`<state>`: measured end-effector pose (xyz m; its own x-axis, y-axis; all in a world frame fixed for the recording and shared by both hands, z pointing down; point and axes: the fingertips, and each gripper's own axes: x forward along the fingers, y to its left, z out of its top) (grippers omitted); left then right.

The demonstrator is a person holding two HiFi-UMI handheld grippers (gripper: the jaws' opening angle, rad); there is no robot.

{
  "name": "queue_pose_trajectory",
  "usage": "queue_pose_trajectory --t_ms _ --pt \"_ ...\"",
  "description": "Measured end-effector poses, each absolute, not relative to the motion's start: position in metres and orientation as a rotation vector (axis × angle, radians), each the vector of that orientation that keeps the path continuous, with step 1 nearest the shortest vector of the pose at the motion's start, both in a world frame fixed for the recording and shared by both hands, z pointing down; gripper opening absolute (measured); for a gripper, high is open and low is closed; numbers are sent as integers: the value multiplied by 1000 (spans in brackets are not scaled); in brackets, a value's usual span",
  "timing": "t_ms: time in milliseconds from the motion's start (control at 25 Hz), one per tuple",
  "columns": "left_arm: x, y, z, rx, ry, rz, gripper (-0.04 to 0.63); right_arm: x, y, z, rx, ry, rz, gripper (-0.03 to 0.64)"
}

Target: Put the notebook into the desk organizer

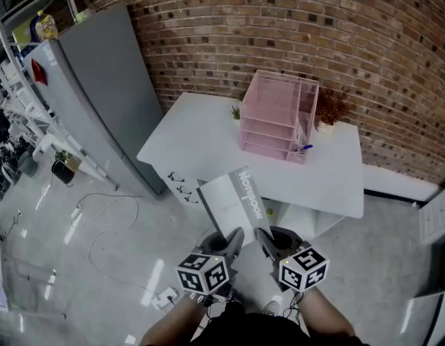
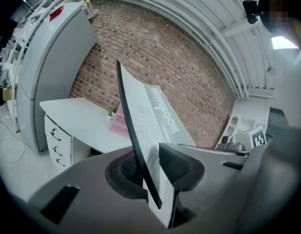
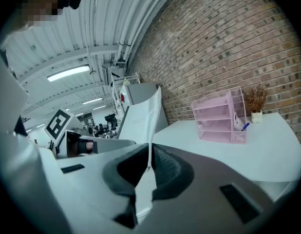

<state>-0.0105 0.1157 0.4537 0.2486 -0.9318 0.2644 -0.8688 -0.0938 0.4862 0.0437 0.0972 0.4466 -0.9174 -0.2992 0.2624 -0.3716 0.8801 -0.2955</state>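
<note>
My left gripper (image 2: pixel 151 175) has its jaws clenched on the bottom edge of the notebook (image 2: pixel 153 112), and my right gripper (image 3: pixel 149 172) is pinched tight on that same edge just beside it. So it's a two-point hold low down, with the notebook standing up in the air in front of me, short of the tabletop (image 1: pixel 201 139). The cover looks floppy above the grip, so I reckon I should keep both pinches firm and move them together, with no twisting. The pink desk organizer (image 1: pixel 274 115) sits at the far side against the brick wall, open shelves toward me. I'd carry forward over the white surface, level the notebook to match a shelf, and feed the free edge in first. There's a blue pen (image 1: pixel 306 148) in the side slot, so I'd steer clear of that.
</note>
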Motion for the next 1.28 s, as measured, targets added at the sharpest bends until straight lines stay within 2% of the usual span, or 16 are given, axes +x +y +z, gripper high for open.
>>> queue_pose_trajectory --t_ms 480,920,1280 --pt "-81 101 462 1986 -1598 -147 75 -26 84 454 549 -2826 520 18" --pt "-103 83 475 1939 -1615 -152 74 -49 62 467 494 -2803 550 17" --pt "-105 28 487 1893 -1633 -125 72 -54 3 481 443 -2784 616 17"
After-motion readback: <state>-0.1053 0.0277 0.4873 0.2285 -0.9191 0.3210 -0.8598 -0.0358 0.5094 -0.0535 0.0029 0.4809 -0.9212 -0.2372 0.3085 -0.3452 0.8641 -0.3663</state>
